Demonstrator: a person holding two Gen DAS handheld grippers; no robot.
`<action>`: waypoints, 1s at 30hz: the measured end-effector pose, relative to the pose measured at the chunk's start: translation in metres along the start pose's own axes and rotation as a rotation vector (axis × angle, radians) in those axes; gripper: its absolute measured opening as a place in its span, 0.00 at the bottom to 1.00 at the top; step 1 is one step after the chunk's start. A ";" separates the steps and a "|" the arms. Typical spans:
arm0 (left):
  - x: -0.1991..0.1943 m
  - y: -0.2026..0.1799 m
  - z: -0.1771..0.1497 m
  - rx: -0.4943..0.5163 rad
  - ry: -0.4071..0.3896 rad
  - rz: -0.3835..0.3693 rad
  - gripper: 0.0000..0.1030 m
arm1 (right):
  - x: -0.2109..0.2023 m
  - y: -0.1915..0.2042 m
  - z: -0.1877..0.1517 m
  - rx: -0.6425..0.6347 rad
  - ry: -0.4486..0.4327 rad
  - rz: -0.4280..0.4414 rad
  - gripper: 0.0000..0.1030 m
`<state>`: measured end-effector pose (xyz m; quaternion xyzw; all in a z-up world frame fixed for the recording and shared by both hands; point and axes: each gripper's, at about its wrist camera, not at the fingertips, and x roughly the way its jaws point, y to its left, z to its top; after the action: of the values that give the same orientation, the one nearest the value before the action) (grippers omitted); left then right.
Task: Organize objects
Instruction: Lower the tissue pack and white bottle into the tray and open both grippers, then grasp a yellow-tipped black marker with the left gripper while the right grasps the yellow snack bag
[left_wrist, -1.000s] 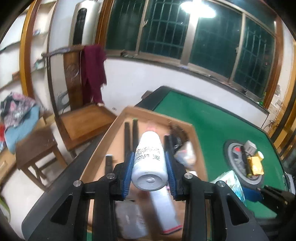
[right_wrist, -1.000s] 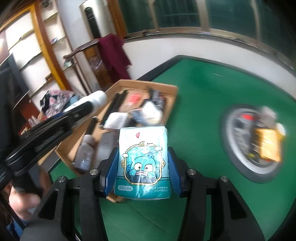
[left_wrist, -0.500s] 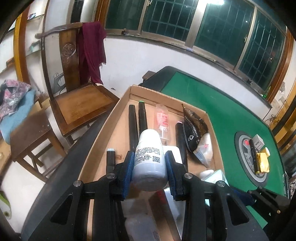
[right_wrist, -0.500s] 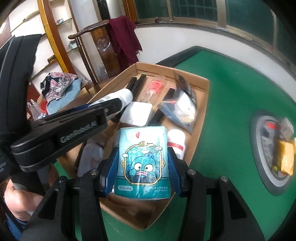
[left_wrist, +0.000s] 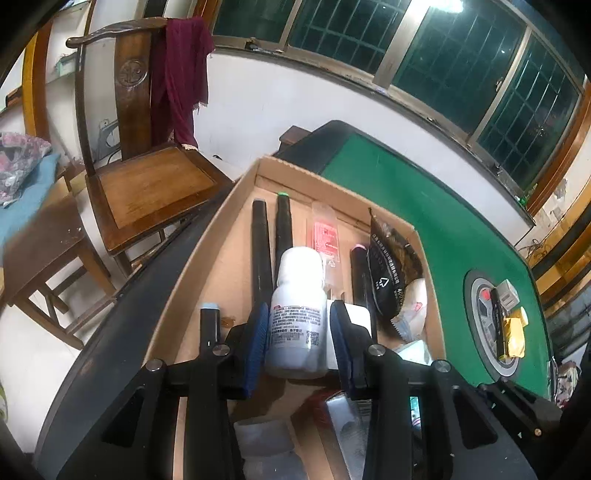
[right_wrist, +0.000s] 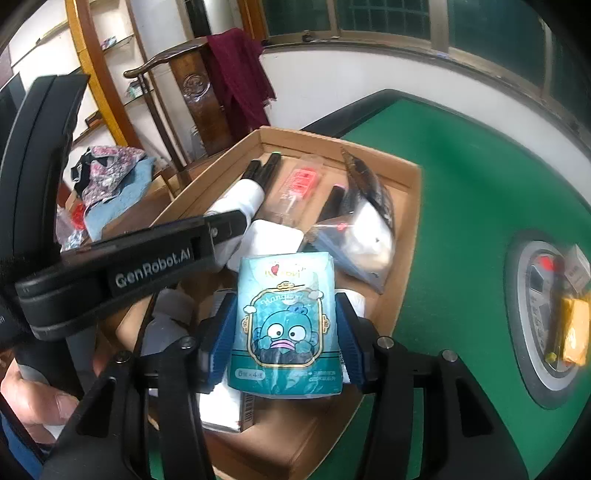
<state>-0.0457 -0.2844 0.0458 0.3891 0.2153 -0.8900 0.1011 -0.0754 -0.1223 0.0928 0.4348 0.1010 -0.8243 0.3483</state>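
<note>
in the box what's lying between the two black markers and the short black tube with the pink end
A clear packet with a red label lies between the black markers and the pink-tipped tube; the left wrist view shows it best.

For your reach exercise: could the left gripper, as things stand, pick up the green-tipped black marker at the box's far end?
Probably not yet. The left gripper is already shut on the white bottle, which lies between it and the green-tipped marker. It would need to release the bottle first.

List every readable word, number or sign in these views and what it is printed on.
"GenRobot.AI": side of the left gripper.
"Hangyo..." (ending unclear) and "6 x 4", partly legible: tissue pack in the right gripper.
Recycling triangle: black pouch.
White bottle label and red-printed packet: too small to read.
</note>
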 end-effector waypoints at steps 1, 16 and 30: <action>-0.002 0.000 0.001 0.000 -0.002 -0.003 0.30 | -0.001 0.001 0.000 -0.005 0.007 0.003 0.49; -0.032 -0.020 -0.008 0.021 -0.023 -0.018 0.31 | -0.029 -0.008 -0.025 0.007 0.033 0.074 0.56; -0.037 -0.122 -0.033 0.219 0.030 -0.070 0.31 | -0.096 -0.126 -0.065 0.244 -0.061 0.017 0.56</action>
<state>-0.0417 -0.1604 0.0899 0.4032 0.1319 -0.9053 0.0239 -0.0803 0.0473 0.1124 0.4497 -0.0145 -0.8402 0.3026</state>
